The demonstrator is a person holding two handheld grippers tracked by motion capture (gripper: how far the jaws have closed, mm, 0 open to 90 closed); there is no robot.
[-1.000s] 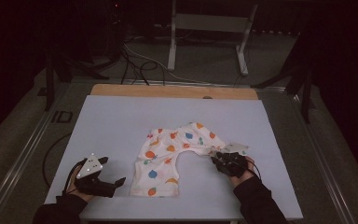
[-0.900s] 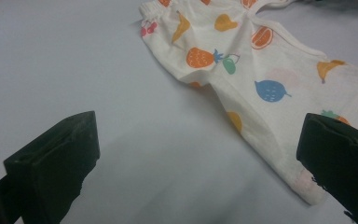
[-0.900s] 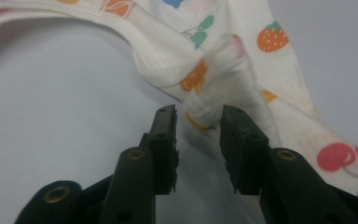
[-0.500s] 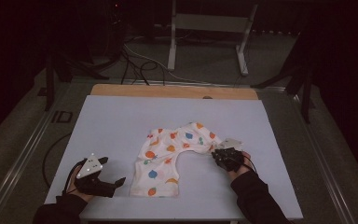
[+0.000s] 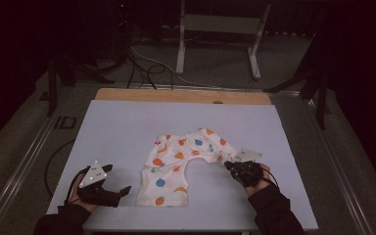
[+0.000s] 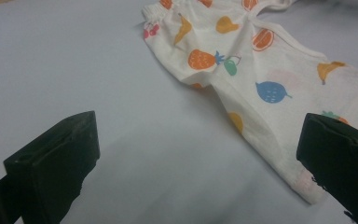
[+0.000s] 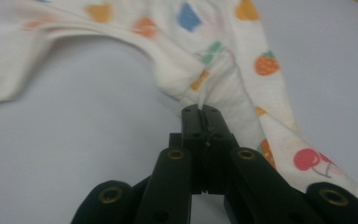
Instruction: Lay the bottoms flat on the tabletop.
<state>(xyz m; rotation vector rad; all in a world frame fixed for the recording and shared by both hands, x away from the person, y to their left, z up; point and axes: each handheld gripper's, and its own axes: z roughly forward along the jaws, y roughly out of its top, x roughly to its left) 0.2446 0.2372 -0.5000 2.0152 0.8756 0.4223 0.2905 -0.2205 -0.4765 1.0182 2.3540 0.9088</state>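
A small pair of white shorts with a fruit print (image 5: 181,161) lies spread on the pale table (image 5: 127,132). My right gripper (image 5: 227,165) is at the hem of the shorts' right leg. Its jaws have just been closing, and in the right gripper view they are shut on a bunched fold of the shorts (image 7: 223,88), with the gripper (image 7: 200,110) lifting the cloth a little off the table. My left gripper (image 5: 125,190) rests near the table's front edge, left of the other leg. Its jaws stand wide open (image 6: 196,154) with only table between them, the shorts (image 6: 261,79) just beyond.
A wooden strip (image 5: 181,95) borders the table's far edge. Behind it a metal stand (image 5: 220,39) and cables (image 5: 147,63) sit on the dark floor. Metal rails (image 5: 24,161) run along the table's left side.
The right gripper has closed on the shorts' right leg hem and raised it slightly, pulling the cloth into a bunch. The left gripper has stayed where it was.
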